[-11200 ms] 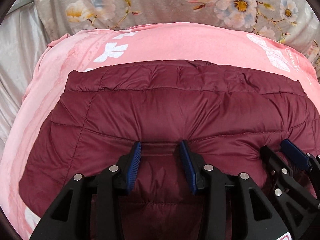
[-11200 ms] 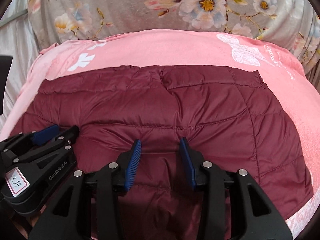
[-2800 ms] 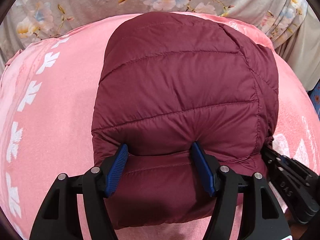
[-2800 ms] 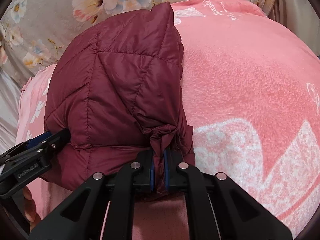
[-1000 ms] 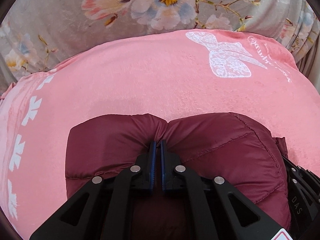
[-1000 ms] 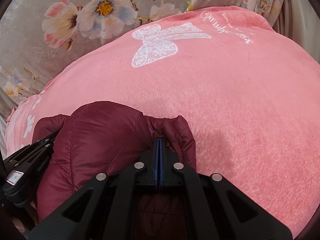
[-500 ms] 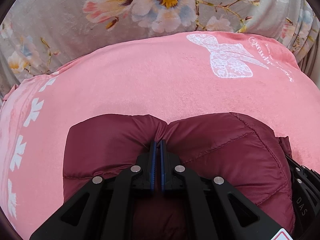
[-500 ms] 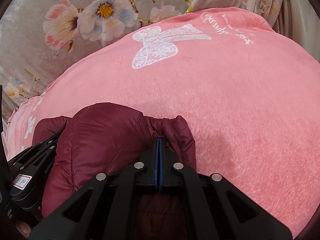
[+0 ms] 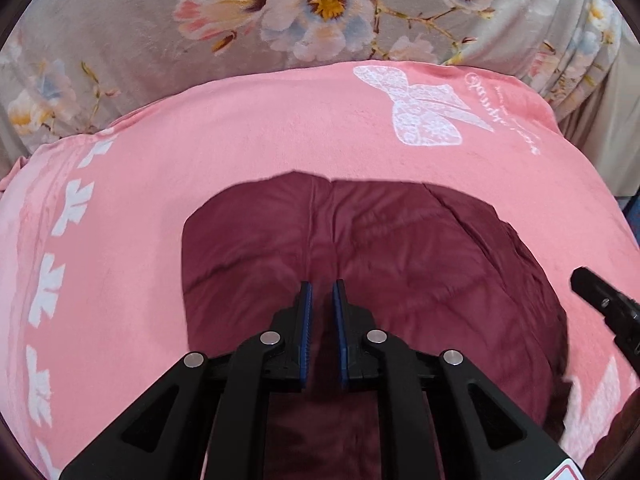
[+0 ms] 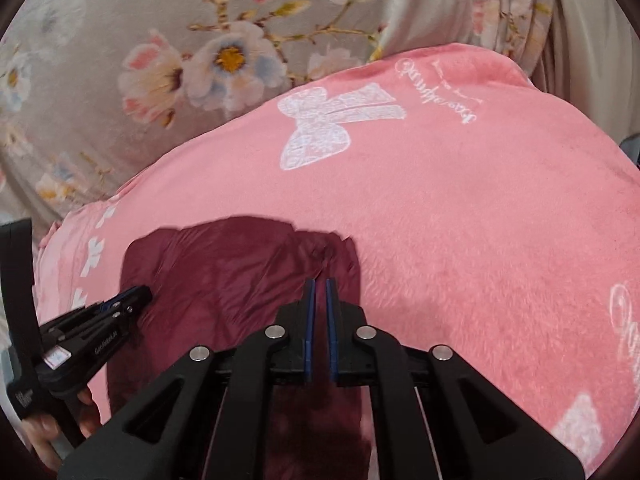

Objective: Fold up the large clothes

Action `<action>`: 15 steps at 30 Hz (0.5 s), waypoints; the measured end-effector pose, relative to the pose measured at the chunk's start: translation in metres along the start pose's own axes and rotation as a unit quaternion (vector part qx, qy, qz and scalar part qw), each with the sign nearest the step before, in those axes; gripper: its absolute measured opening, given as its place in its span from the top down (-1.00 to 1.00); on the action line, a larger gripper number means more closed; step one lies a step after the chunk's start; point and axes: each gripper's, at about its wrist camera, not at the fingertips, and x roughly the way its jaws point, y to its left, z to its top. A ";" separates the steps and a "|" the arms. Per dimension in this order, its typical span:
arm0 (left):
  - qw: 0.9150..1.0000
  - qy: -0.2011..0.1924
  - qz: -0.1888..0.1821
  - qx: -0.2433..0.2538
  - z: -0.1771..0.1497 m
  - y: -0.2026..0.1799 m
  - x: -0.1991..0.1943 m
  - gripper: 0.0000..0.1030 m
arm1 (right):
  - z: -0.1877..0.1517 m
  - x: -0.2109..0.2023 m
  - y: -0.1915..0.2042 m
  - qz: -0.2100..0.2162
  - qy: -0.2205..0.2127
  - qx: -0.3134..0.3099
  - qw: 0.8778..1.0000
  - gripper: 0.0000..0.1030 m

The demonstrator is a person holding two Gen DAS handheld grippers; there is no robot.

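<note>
Fingers of the left gripper (image 9: 321, 308) sit at the bottom centre of the left wrist view, blue pads (image 9: 306, 320) slightly parted with a narrow gap; nothing is pinched between them, so released. Maroon fabric shows through the gap, and the tips hang over the jacket; contact cannot be told.

Right gripper (image 10: 320, 304) likewise at the bottom centre of its own view: pads (image 10: 310, 312) slightly apart, nothing clamped, released. Its tips lie over the right-hand edge of the jacket.

Maroon quilted jacket (image 9: 400, 272) lies folded into a compact bundle in the lower middle of the left wrist view, with a crease running up from the finger gap toward its far edge. In the right wrist view the jacket (image 10: 224, 280) fills the lower left, somewhat motion-blurred.

Pink blanket (image 9: 240, 140) lies under the jacket and reaches out on all sides; white leaf motifs (image 9: 72, 208) run along its left border. White bow print (image 9: 424, 116) with script lettering sits in the upper right, well beyond the bundle.

Grey floral bedding (image 9: 320, 4) fills the top of both frames, beyond the blanket.
</note>
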 end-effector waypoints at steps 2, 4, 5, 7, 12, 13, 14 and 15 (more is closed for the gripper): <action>1.000 0.009 -0.009 -0.003 -0.009 -0.002 -0.006 0.79 | -0.016 0.007 0.008 0.003 0.020 -0.009 1.000 0.89; 1.000 0.015 -0.014 -0.004 -0.019 -0.006 -0.009 0.79 | -0.033 0.017 0.012 -0.008 0.033 -0.018 0.999 0.90; 1.000 0.018 -0.013 -0.004 -0.024 -0.007 -0.008 0.79 | -0.040 0.021 0.012 -0.012 0.035 -0.017 0.999 0.92; 1.000 0.020 -0.010 -0.006 -0.032 -0.008 -0.004 0.79 | -0.046 0.023 0.007 -0.006 0.035 -0.004 0.999 0.93; 1.000 0.017 0.005 0.001 -0.039 -0.016 0.005 0.79 | -0.054 0.031 -0.003 0.010 0.038 0.016 0.999 0.94; 1.000 0.016 0.008 0.001 -0.040 -0.017 0.007 0.79 | -0.055 0.032 -0.001 0.008 0.036 0.015 0.999 0.94; 1.000 0.015 0.011 0.002 -0.040 -0.018 0.009 0.79 | -0.057 0.033 0.000 0.006 0.033 0.012 0.999 0.94; 1.000 0.012 0.015 0.004 -0.042 -0.019 0.010 0.79 | -0.059 0.033 0.001 0.003 0.030 0.010 0.999 0.94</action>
